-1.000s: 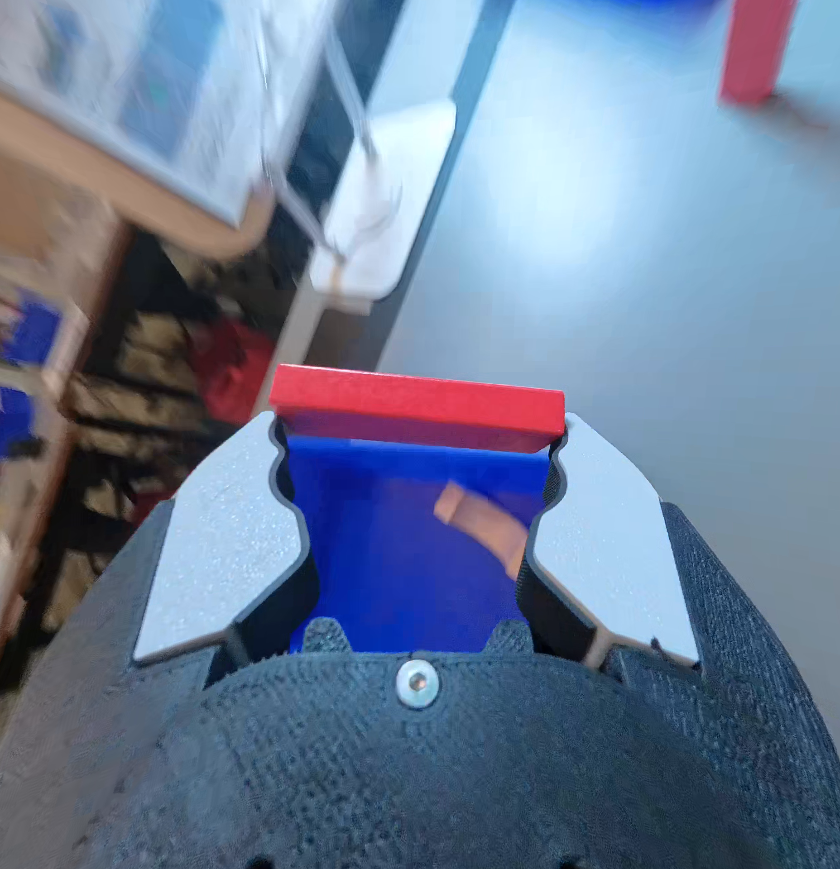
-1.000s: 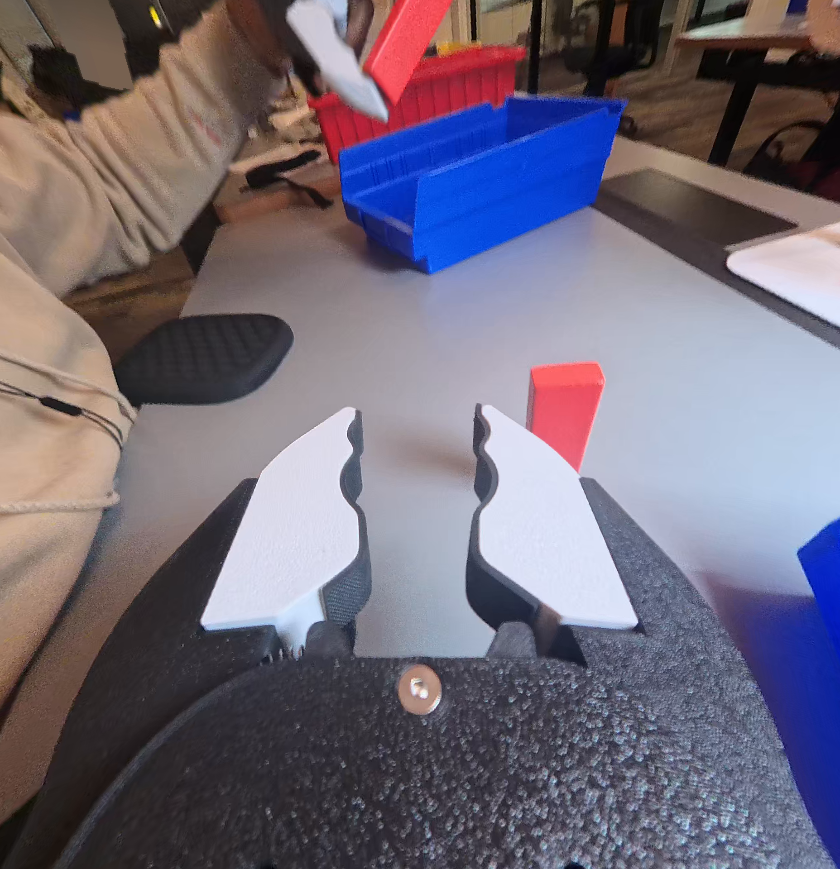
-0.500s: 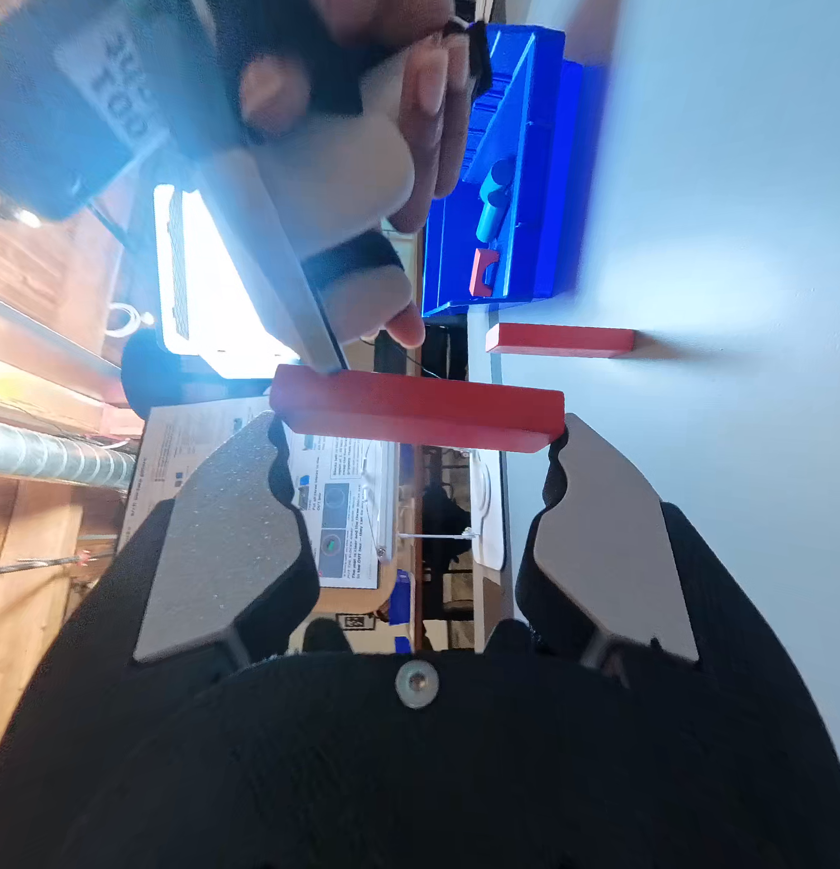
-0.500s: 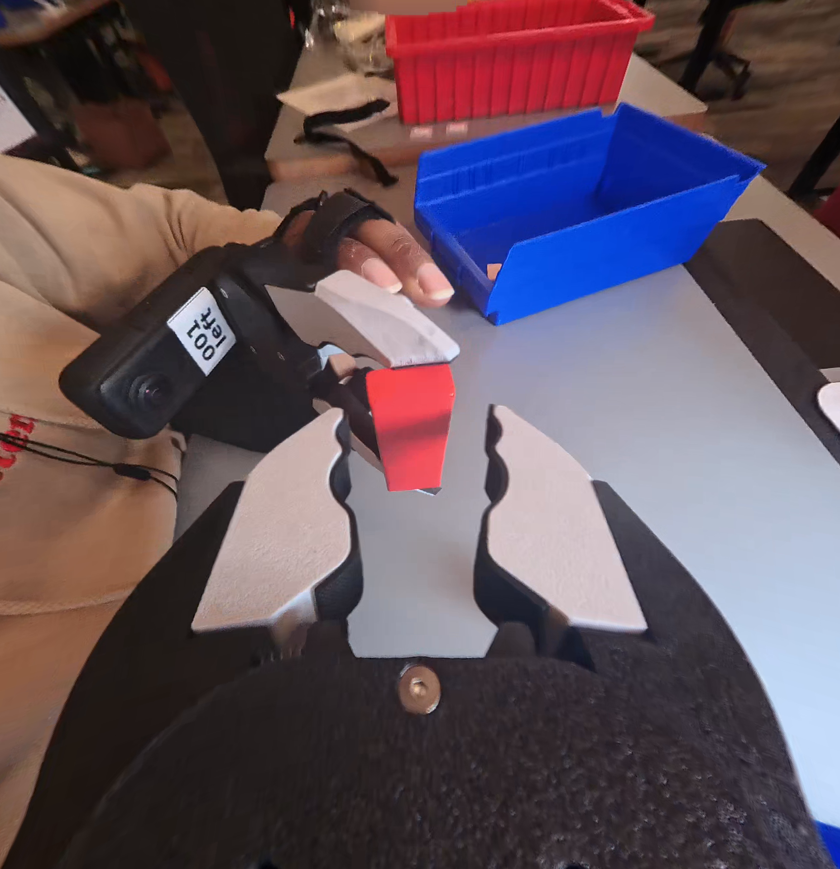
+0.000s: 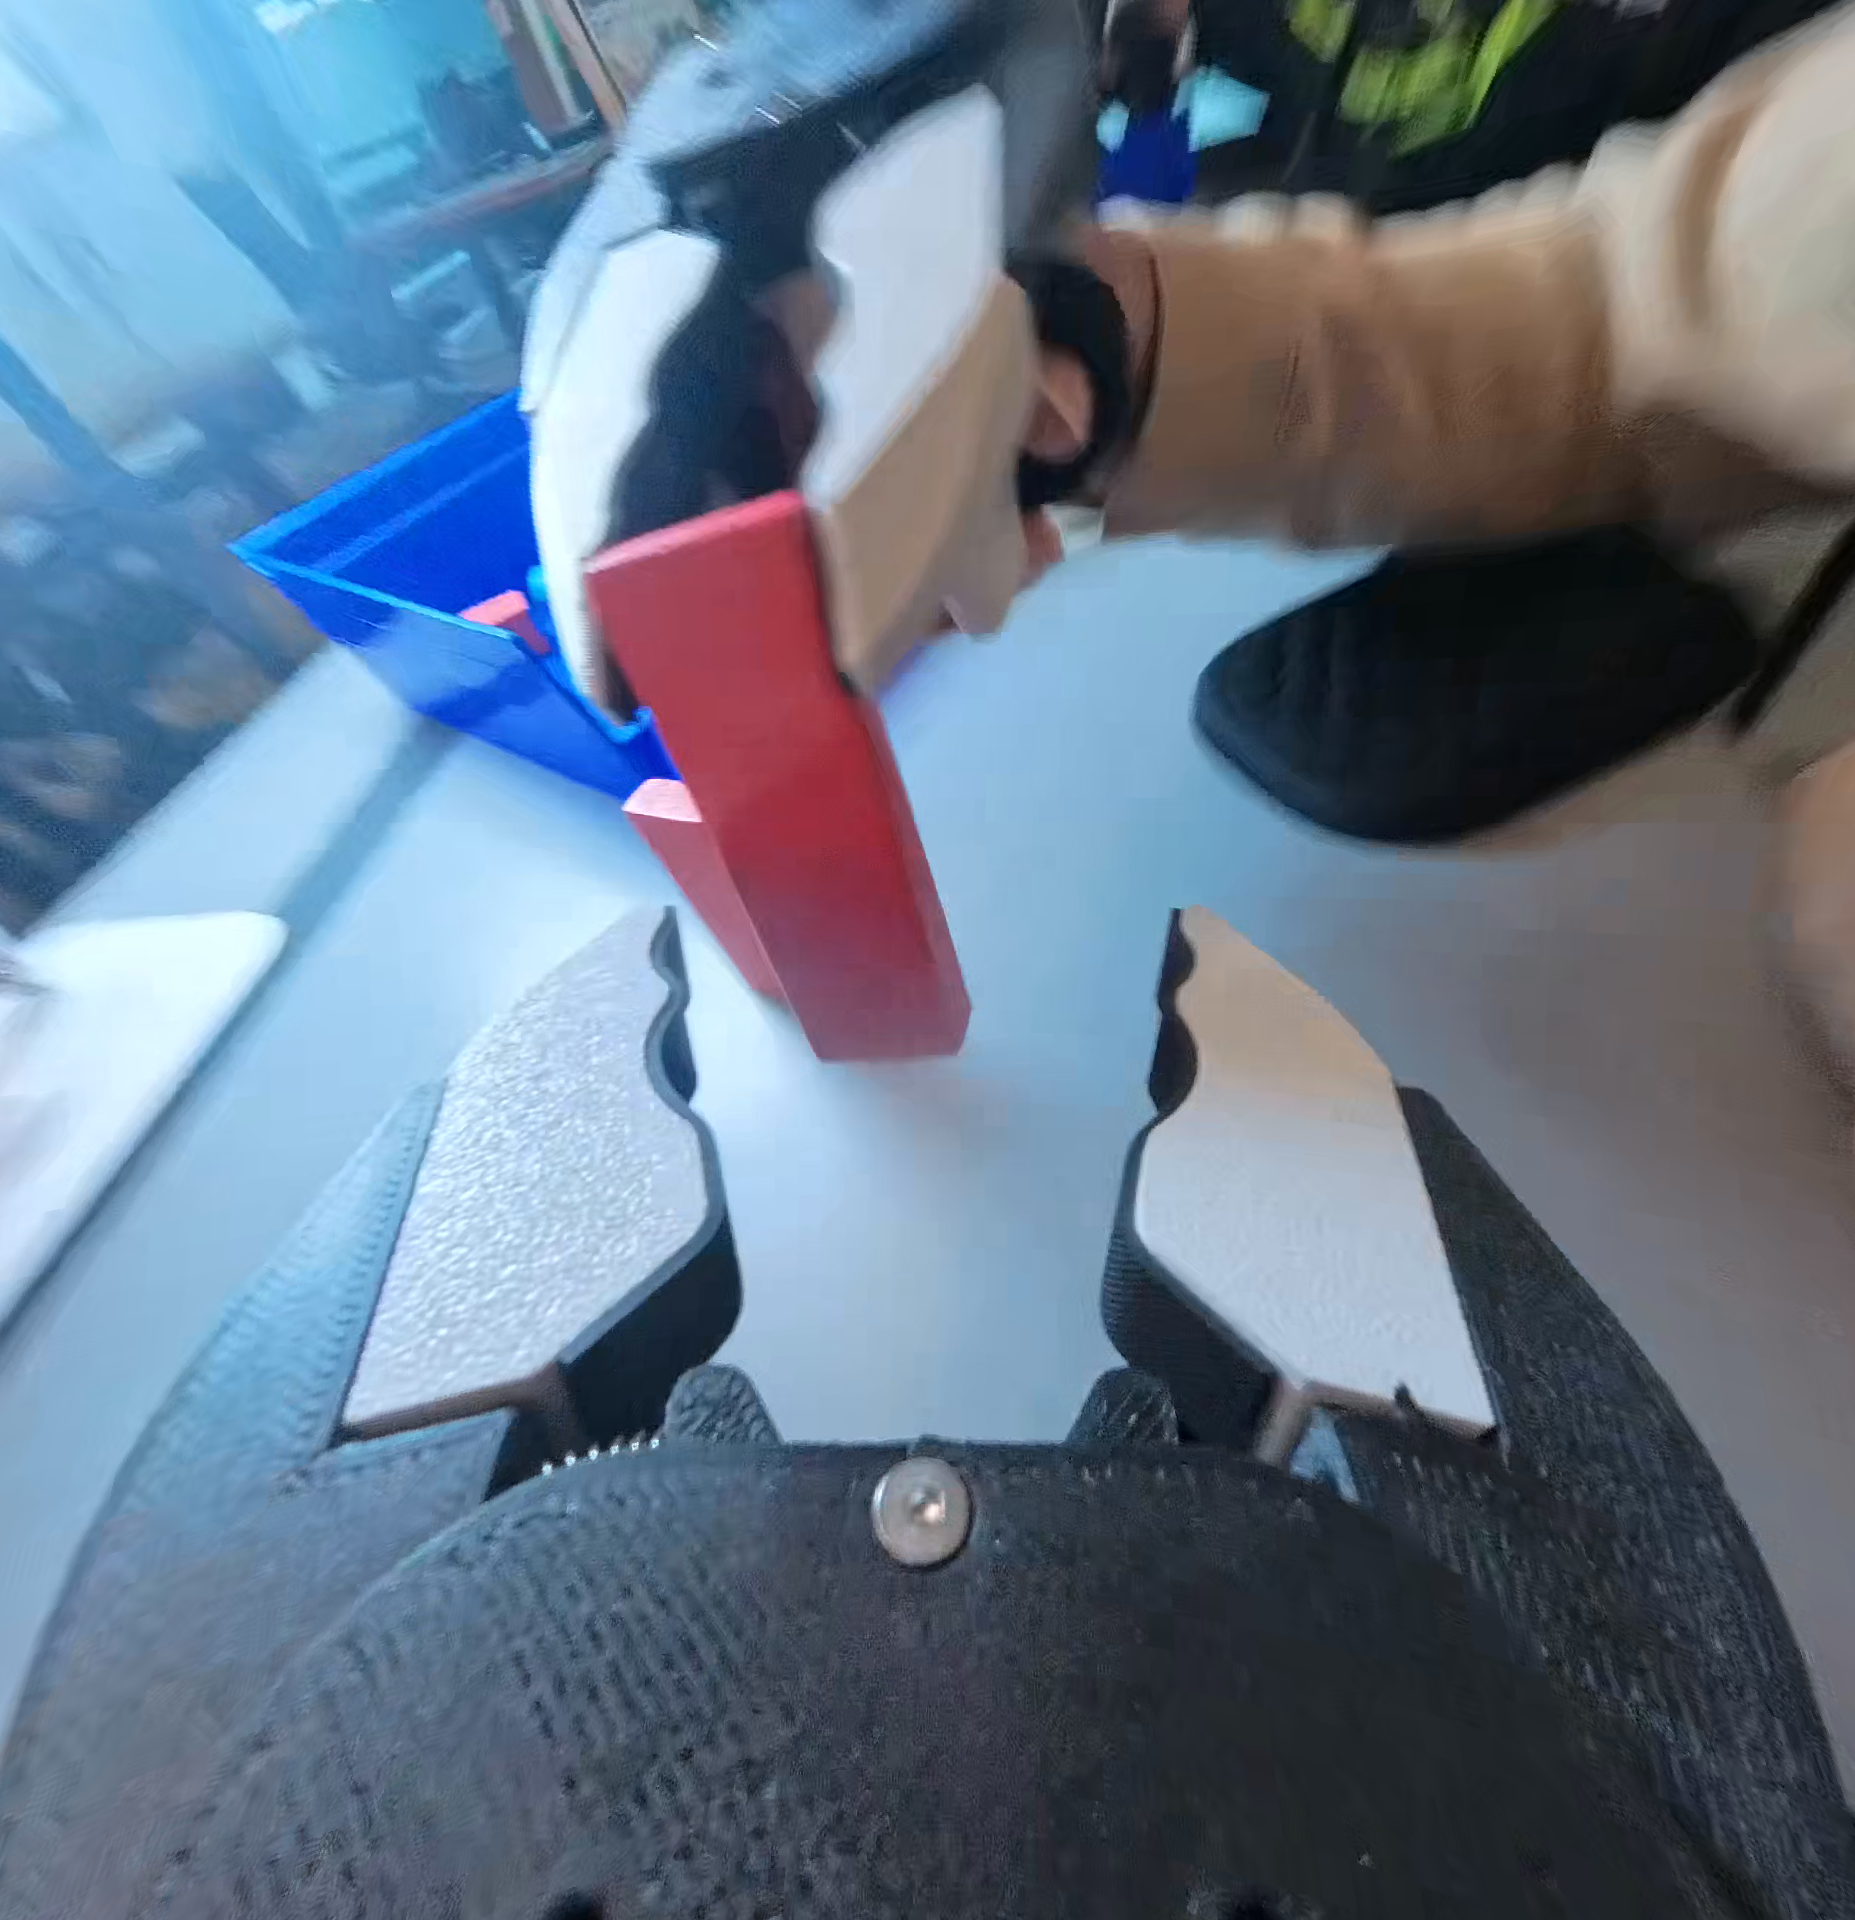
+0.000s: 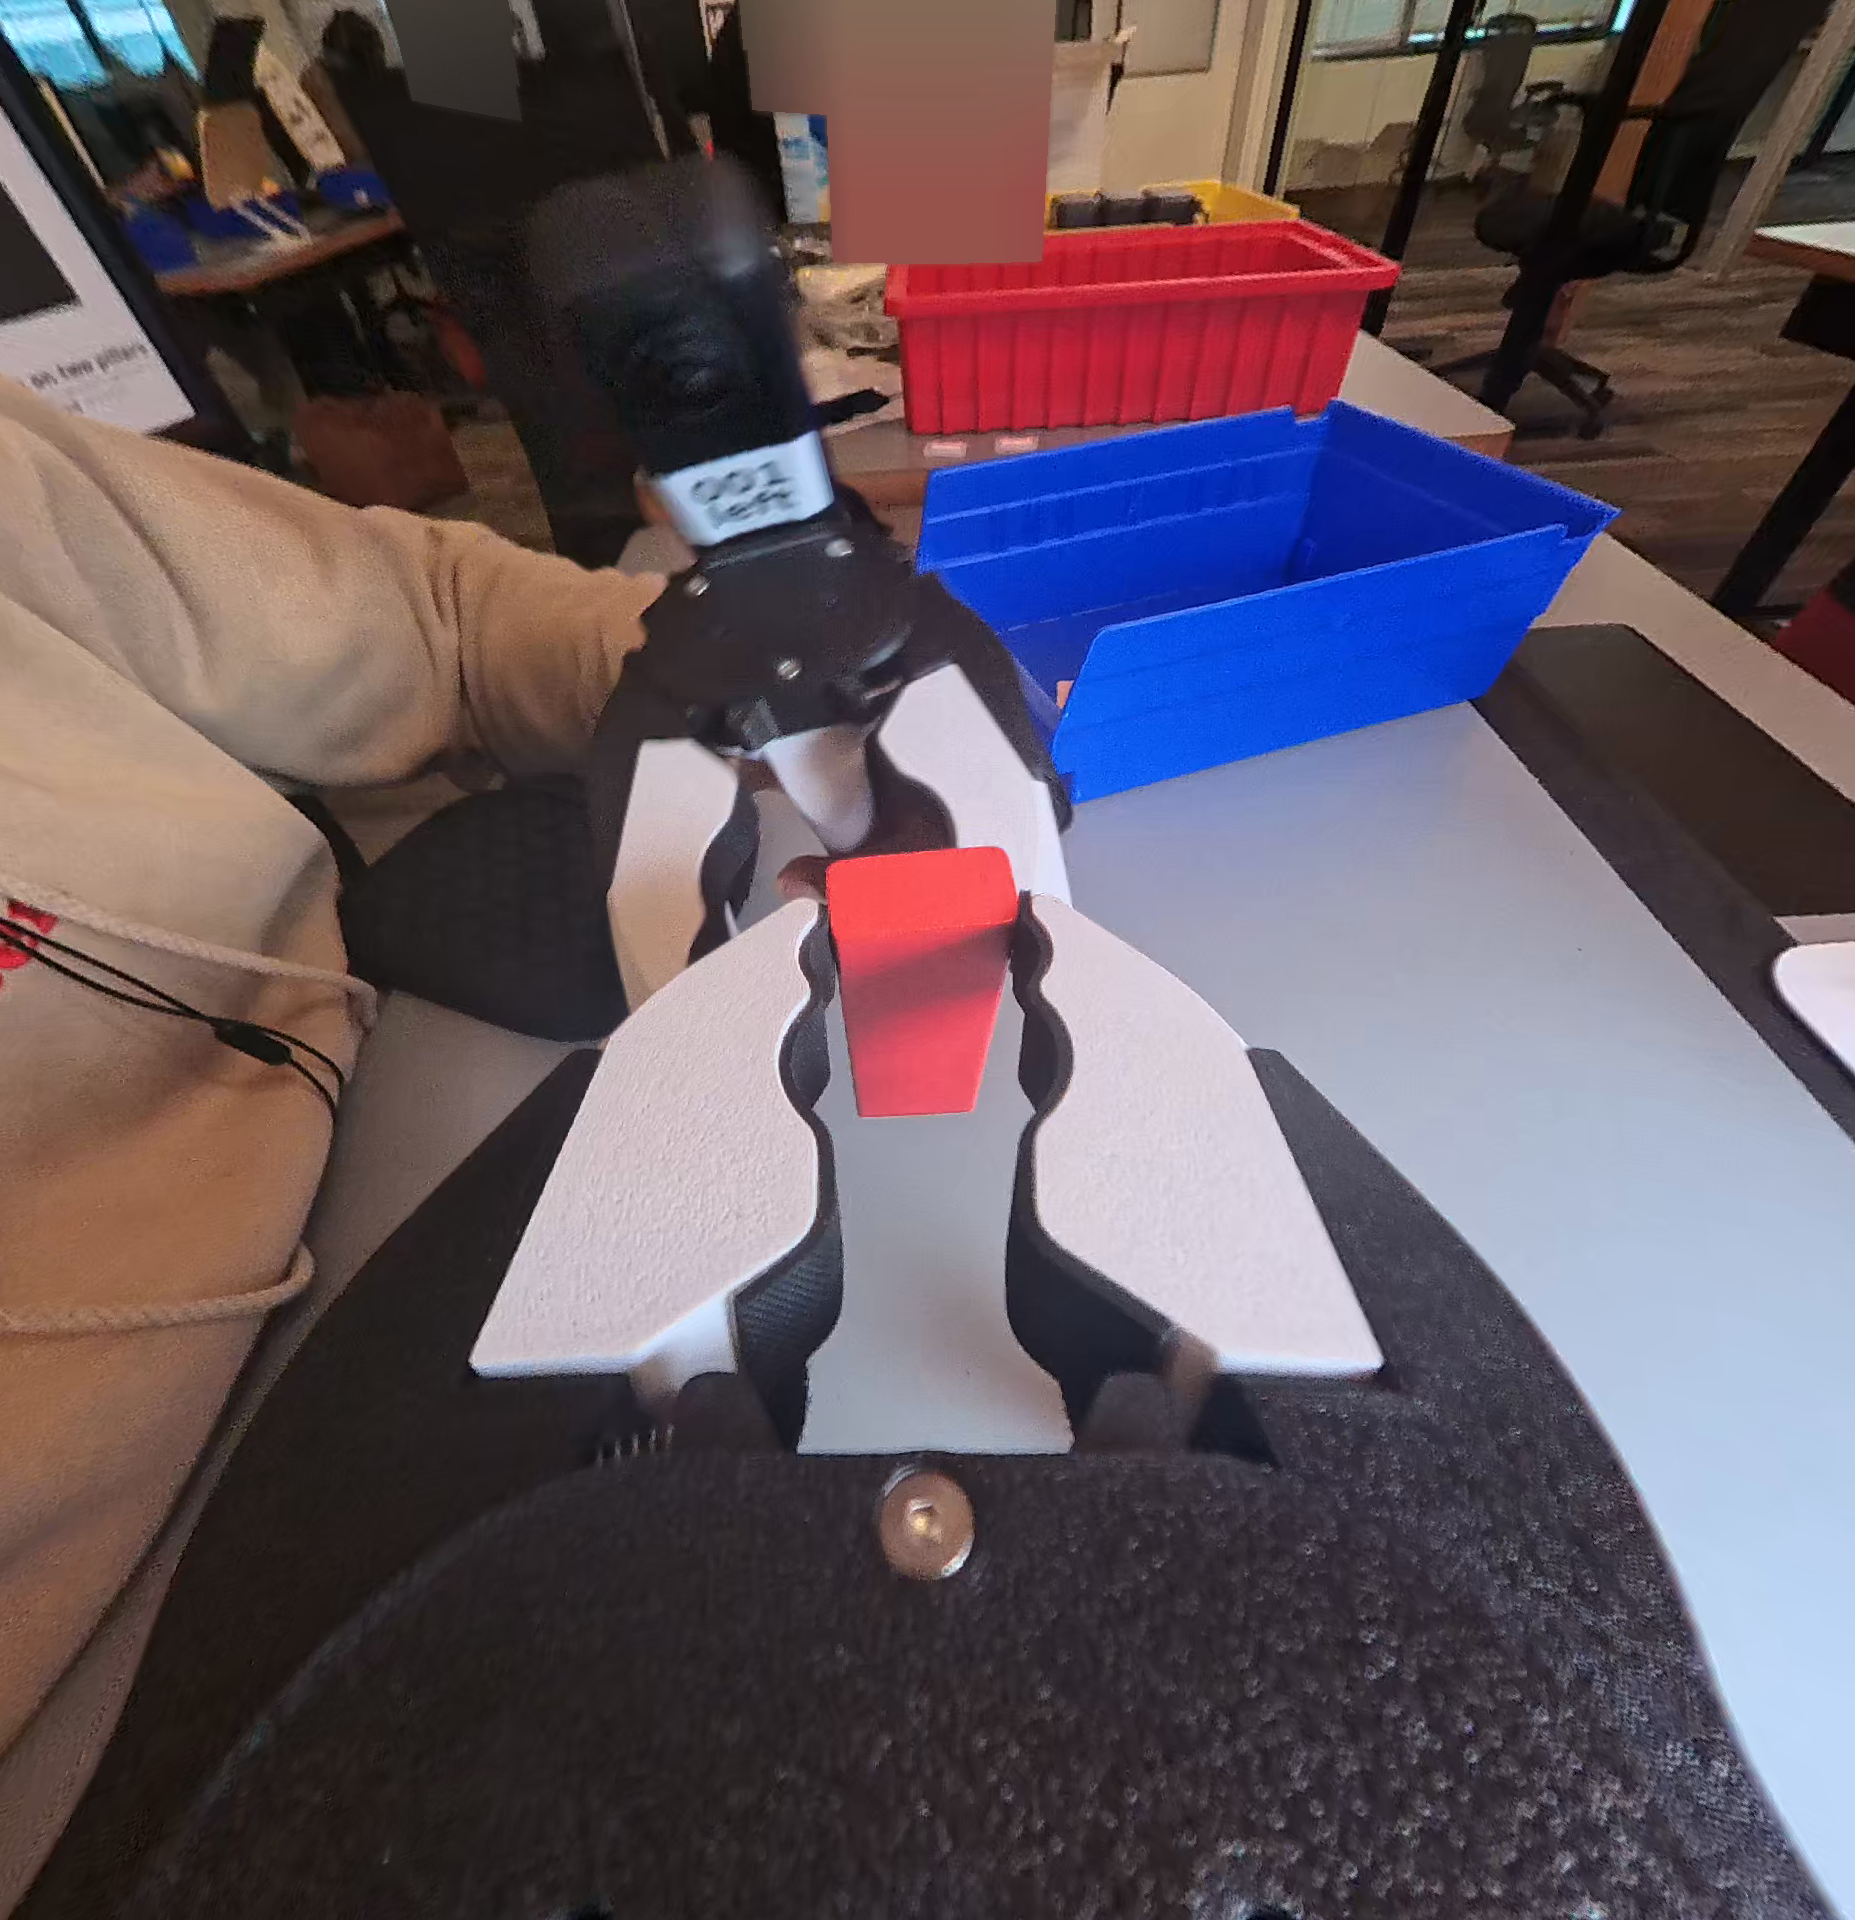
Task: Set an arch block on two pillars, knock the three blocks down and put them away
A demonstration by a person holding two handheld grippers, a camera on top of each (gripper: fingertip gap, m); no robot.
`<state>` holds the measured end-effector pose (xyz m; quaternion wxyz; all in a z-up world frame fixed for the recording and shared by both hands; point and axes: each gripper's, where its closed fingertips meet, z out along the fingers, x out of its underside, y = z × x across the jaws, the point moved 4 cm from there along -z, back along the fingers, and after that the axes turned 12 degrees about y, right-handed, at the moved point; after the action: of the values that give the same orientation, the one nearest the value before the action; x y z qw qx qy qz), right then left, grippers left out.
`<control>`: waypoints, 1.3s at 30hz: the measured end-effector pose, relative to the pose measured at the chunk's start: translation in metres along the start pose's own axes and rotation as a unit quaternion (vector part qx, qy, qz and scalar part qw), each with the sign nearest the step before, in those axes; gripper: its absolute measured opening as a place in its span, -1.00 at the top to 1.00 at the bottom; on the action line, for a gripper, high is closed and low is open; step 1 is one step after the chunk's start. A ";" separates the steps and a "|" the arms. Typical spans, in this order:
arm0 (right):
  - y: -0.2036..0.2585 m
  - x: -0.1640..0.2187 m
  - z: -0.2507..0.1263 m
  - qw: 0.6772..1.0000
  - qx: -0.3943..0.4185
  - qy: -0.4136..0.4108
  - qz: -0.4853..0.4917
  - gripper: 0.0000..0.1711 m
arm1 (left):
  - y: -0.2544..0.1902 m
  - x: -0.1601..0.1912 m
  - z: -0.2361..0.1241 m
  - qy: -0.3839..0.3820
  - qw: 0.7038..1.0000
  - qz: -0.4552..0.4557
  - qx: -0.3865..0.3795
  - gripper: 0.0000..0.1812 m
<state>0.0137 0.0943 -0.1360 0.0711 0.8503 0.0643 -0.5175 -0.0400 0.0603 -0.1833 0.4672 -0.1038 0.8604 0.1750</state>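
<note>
My right tongs (image 6: 921, 914) are clamped on the upper end of a red pillar block (image 6: 918, 987), which stands on its lower end on the pale grey desk (image 6: 1422, 1039); in the left wrist view the same block (image 5: 798, 790) leans a little in the frame, with the right tongs (image 5: 715, 603) coming down onto its top from above, held by a hand in a beige sleeve (image 5: 1422, 364). My left tongs (image 5: 923, 987) stand apart with nothing between them, low over the desk (image 5: 1110, 727) and just short of that block, though motion blur keeps me from judging the gap. From the right wrist view I see the left tongs (image 6: 829, 831) facing me just behind the held block, their white fingers (image 6: 653, 862) spread to either side of it. A second red pillar block (image 5: 694, 873) stands just behind the held one in the left wrist view, mostly covered by it, and I cannot tell whether the two touch. Beyond them sits a blue bin (image 5: 424, 613) with a reddish piece and a light blue piece showing inside. In the right wrist view another blue bin (image 6: 1318, 644) rests on the desk beyond the tongs, with a red bin (image 6: 1131, 332) behind it on a further surface. I cannot pick out the arch block with certainty in either view.
</note>
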 end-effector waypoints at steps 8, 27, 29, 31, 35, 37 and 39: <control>0.012 0.014 0.021 0.997 0.003 0.049 -0.051 0.61 | 0.003 0.009 0.005 -0.016 0.999 -0.044 0.027 0.62; -0.030 -0.009 -0.084 0.982 0.138 -0.130 0.007 0.35 | 0.067 0.030 0.014 -0.069 0.992 -0.100 0.021 0.63; -0.038 0.021 -0.089 0.983 0.146 -0.105 0.031 0.33 | 0.077 0.043 0.019 -0.054 0.992 -0.109 0.031 0.63; -0.042 0.059 -0.086 0.983 0.152 -0.082 0.055 0.35 | 0.083 0.056 0.024 -0.040 0.992 -0.114 0.027 0.63; -0.042 0.100 -0.073 0.988 0.128 -0.026 0.078 0.39 | 0.080 0.069 0.035 -0.009 0.995 -0.086 0.040 0.63; -0.040 0.102 -0.066 0.991 0.110 -0.010 0.077 0.40 | 0.078 0.068 0.038 -0.010 0.996 -0.075 0.054 0.63; -0.038 0.106 -0.058 0.991 0.113 0.006 0.069 0.40 | 0.081 0.068 0.040 -0.004 0.995 -0.073 0.063 0.63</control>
<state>0.1055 0.1467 -0.2064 0.0097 0.8585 -0.0532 -0.5100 -0.0735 0.1493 -0.2445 0.4878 -0.1360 0.8580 0.0862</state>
